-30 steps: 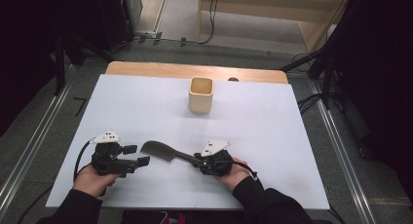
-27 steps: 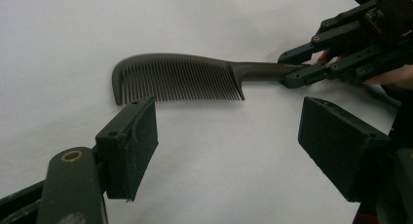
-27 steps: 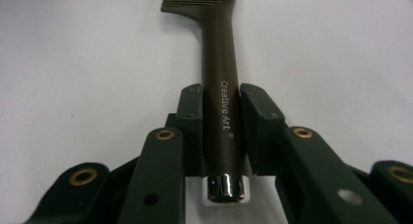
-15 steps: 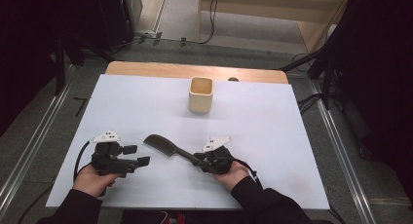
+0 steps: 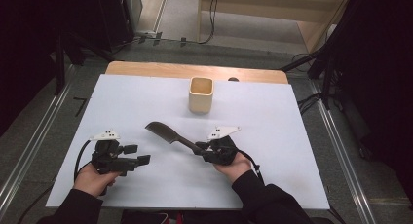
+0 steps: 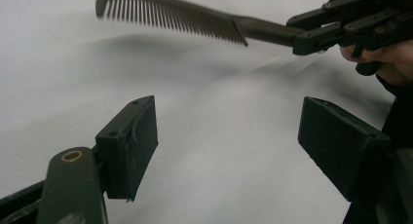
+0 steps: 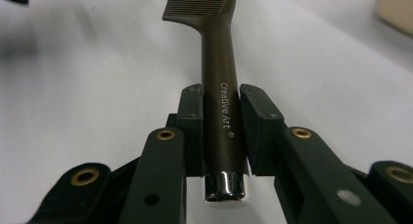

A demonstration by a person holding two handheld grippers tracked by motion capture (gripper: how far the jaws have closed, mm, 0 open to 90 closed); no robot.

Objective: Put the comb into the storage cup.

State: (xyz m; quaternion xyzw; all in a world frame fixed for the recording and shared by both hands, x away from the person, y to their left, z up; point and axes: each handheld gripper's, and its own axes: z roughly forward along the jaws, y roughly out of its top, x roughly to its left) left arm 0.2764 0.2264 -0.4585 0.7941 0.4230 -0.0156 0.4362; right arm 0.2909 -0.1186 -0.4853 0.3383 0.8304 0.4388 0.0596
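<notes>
Dark brown comb [image 5: 168, 135] held off a white table [image 5: 272, 136], a beige cup [image 5: 200, 95] standing behind it.

At lower left of the high view, your left gripper [image 5: 137, 154] sits with jaws spread and empty. At centre, the comb runs from upper left to lower right, toothed end up-left, handle down-right. At lower right of centre, your right gripper [image 5: 203, 148] is clenched on that handle, near its metal-capped end; the right gripper view shows the pads [image 7: 194, 131] squeezing both sides. If the cup above centre is the goal, keep the squeeze firm, since the long head levers against it, and turn the comb upright before lowering it in.
</notes>
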